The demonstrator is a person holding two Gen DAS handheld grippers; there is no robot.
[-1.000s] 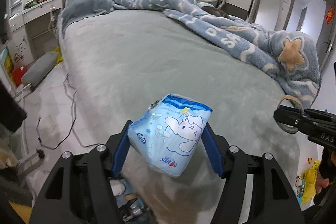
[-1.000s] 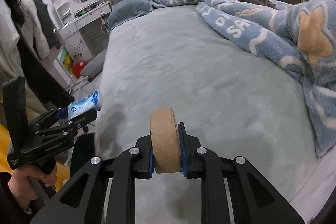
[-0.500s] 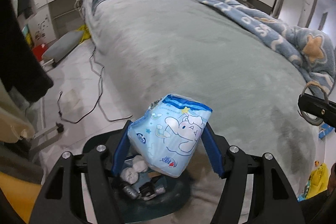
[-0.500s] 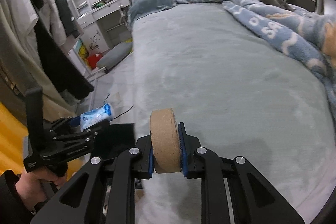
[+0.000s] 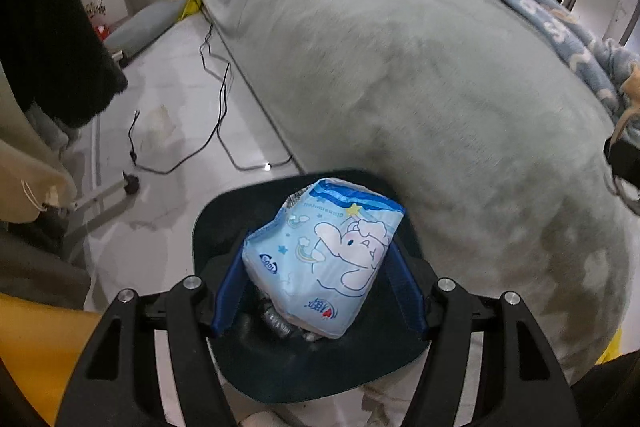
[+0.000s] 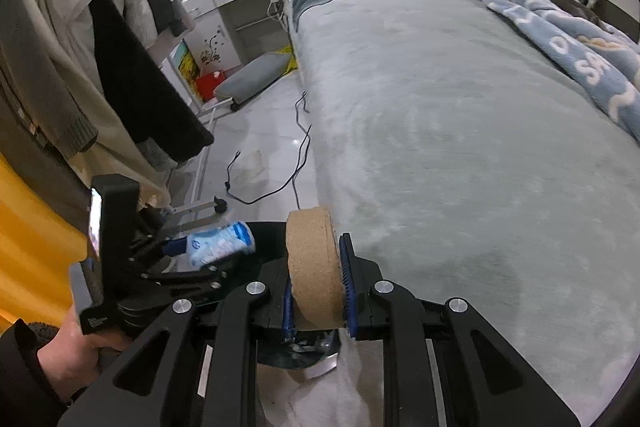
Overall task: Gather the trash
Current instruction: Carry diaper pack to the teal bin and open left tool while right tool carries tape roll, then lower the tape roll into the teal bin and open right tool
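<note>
Clutter surrounds us: black cables (image 5: pixel 216 99) trail across the pale floor beside the grey-green bed (image 5: pixel 420 67). Our left gripper (image 5: pixel 320 279) clamps a light-blue cartoon-printed plastic packet (image 5: pixel 324 259) above the dark round bin (image 5: pixel 224 223). Our right gripper (image 6: pixel 316 291) pinches a brown cork-like tape roll (image 6: pixel 312 267) near the bin's rim.
</note>
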